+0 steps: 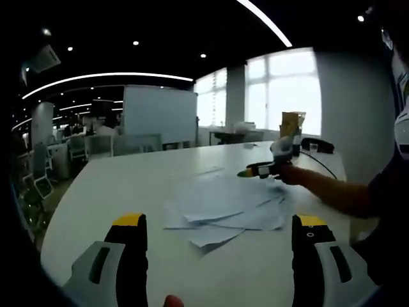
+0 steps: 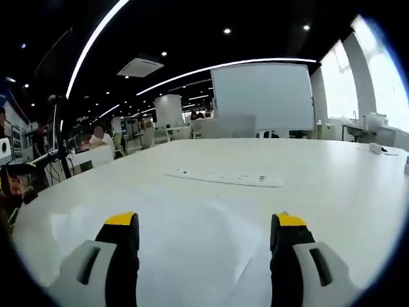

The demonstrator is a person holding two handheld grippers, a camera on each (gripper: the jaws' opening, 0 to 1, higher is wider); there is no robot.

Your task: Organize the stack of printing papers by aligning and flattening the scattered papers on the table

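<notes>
Both jaws wide; scattered papers on white table, open office.

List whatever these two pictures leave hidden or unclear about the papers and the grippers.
- Papers, left gripper view: overlapping, so the sheet count and lower sheets are hidden.
- Right gripper, left gripper view: small and distant; contact with the papers unclear.
- Strip on the table, right gripper view: too blurred to identify.
- Left gripper: open, bodies cut off by the bottom edge.

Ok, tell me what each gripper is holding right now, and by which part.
Nothing is held. The left gripper is open short of the scattered papers; the right gripper is open over the bare table.
</notes>
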